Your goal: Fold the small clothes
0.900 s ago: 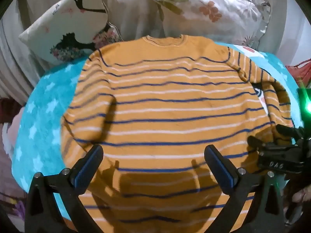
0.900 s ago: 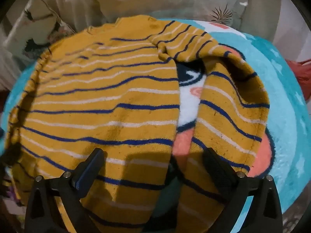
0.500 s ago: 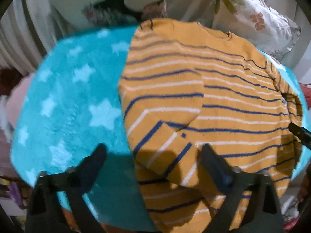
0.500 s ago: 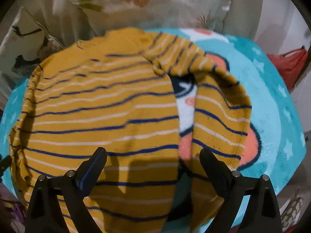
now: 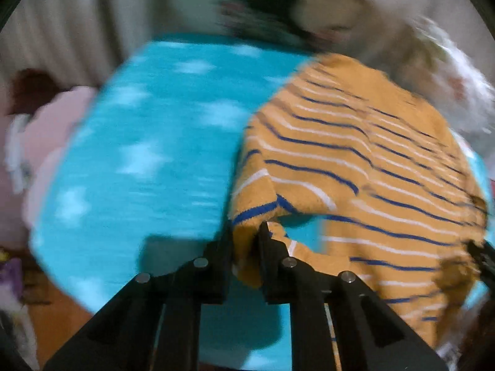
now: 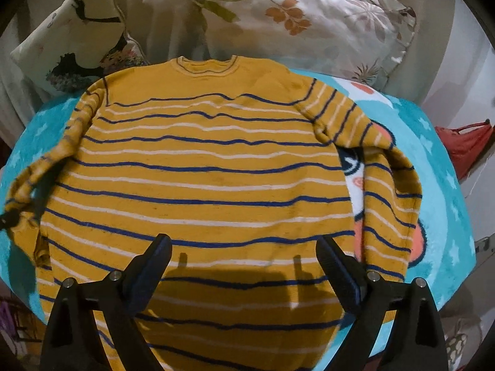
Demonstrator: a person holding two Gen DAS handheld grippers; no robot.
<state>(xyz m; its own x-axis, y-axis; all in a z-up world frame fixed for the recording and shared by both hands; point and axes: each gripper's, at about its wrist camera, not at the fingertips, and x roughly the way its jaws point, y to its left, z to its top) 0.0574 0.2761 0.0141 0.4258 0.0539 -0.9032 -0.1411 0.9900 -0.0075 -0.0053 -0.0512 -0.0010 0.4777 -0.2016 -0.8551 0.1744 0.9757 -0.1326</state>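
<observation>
An orange sweater with blue and white stripes lies flat on a turquoise star-patterned blanket, collar at the far side. Its right sleeve lies bent beside the body. In the blurred left wrist view my left gripper is shut on the end of the left sleeve and holds it raised off the blanket. The lifted sleeve also shows at the left edge of the right wrist view. My right gripper is open and empty, above the sweater's lower part.
Two patterned pillows lean against the wall behind the blanket. A red bag sits at the right. Pink cloth lies left of the blanket.
My left gripper has swung to the sweater's left side, closed on the left sleeve end and lifted it. My right gripper has drawn back and shifted left, centred over the sweater's body.
</observation>
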